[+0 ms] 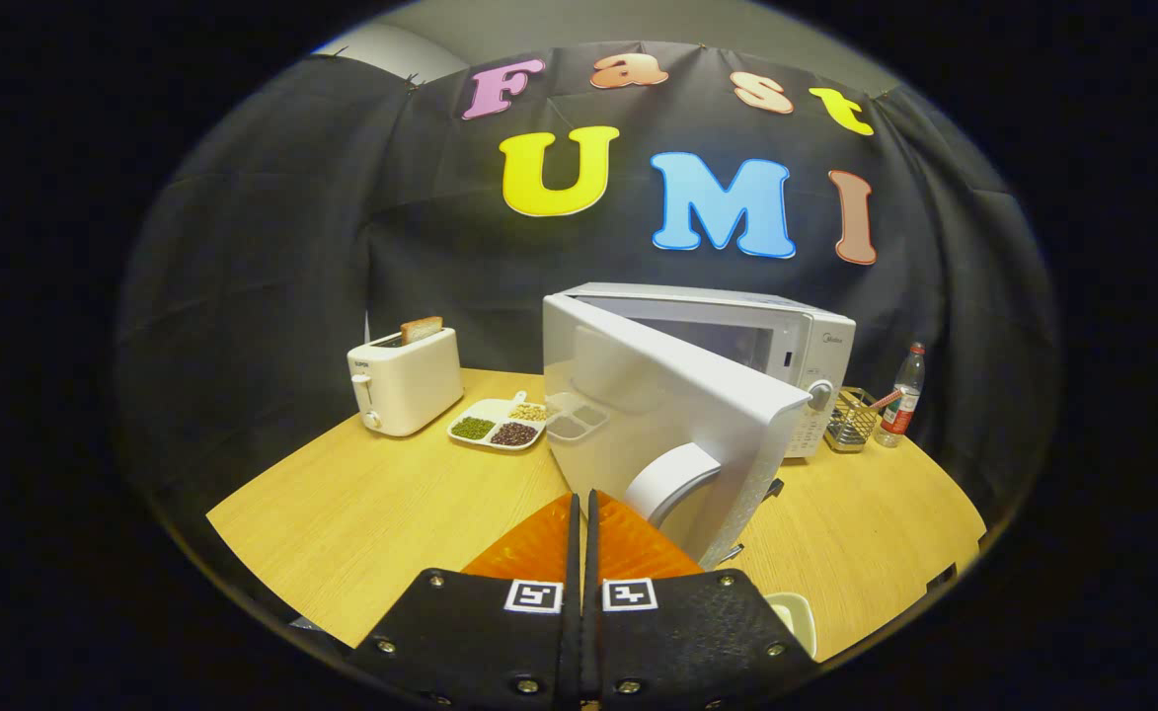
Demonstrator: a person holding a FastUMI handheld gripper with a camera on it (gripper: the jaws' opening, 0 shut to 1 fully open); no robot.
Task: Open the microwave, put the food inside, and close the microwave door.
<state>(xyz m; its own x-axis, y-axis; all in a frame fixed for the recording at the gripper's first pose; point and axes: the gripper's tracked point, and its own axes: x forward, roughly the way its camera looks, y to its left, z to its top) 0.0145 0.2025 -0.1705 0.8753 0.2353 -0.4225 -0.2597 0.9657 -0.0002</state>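
A white box-shaped microwave (736, 346) is standing on the light wooden counter (391, 504), its door (667, 425) hanging partly open and swinging out toward the camera, the curved white handle (672, 479) on the door's outer face sitting just ahead of the tool's fingertips. The door's glossy surface is reflecting part of a tray. The tool (583, 504) is hovering low over the counter with its two fingers pressed together, nothing pinched between them, their tips pointing at the foot of the open door. Beside the microwave, toward the toaster, a white compartmented tray (500, 425) is lying flat on the counter, holding green beans, dark reddish beans and pale grains in separate sections. Just beyond the tray, a cream-coloured two-slot toaster (406, 380) is standing upright with a slice of browned bread (422, 329) poking out of its top. On the microwave's other side, a small wire-mesh basket (850, 420) is resting on the counter near the control panel, and a clear plastic bottle (902, 395) with a red cap and red label is standing upright just beside the basket. Near the tool, the rim of a pale round dish (796, 617) is peeking out at the counter's near edge.
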